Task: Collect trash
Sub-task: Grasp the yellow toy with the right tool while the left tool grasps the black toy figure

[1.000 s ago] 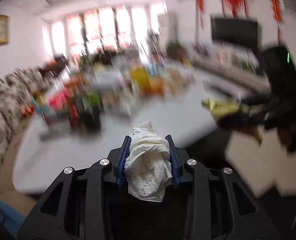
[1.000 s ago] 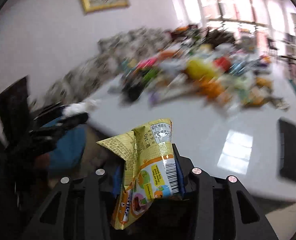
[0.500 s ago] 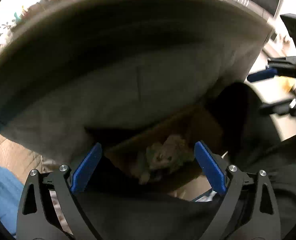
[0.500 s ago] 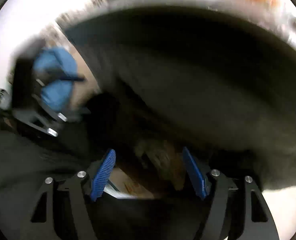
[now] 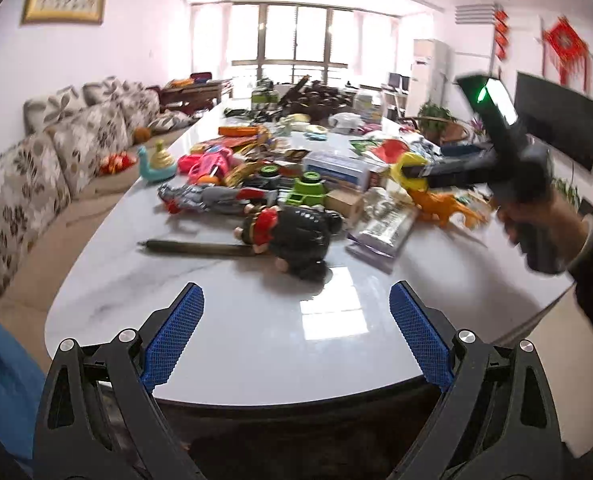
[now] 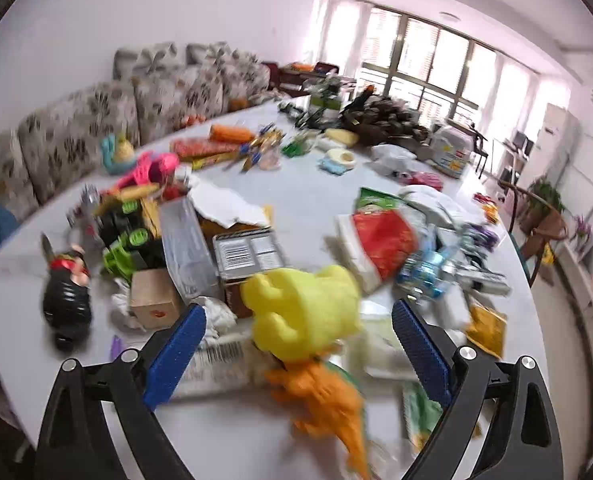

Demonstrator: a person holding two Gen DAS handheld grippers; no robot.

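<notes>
My left gripper (image 5: 296, 336) hangs open and empty over the near end of the white table (image 5: 136, 280). My right gripper (image 6: 298, 356) holds nothing and its jaws are opening. A yellow toy (image 6: 300, 312) and an orange dinosaur (image 6: 328, 400) lie on the table between the pads, untouched. Trash lies around them: a crumpled white tissue (image 6: 220, 316), a barcoded wrapper (image 6: 216, 356), a red and green snack bag (image 6: 380, 236) and a yellow wrapper (image 6: 484, 328). In the left wrist view a hand holds the right gripper (image 5: 416, 170) over the pile, beside a clear packet (image 5: 380, 232).
Toys, boxes and packets crowd the far part of the table: a black doll (image 5: 296, 236), a green toy truck (image 6: 124, 240), a small cardboard box (image 6: 152, 300), a tin (image 6: 248, 252). A floral sofa (image 5: 36, 168) runs along the left. A TV (image 5: 556, 120) hangs at the right.
The left gripper let go of a white tissue and the right of a yellow snack wrapper. Both opened low over a box under the table. Now both are up over the table, empty.
</notes>
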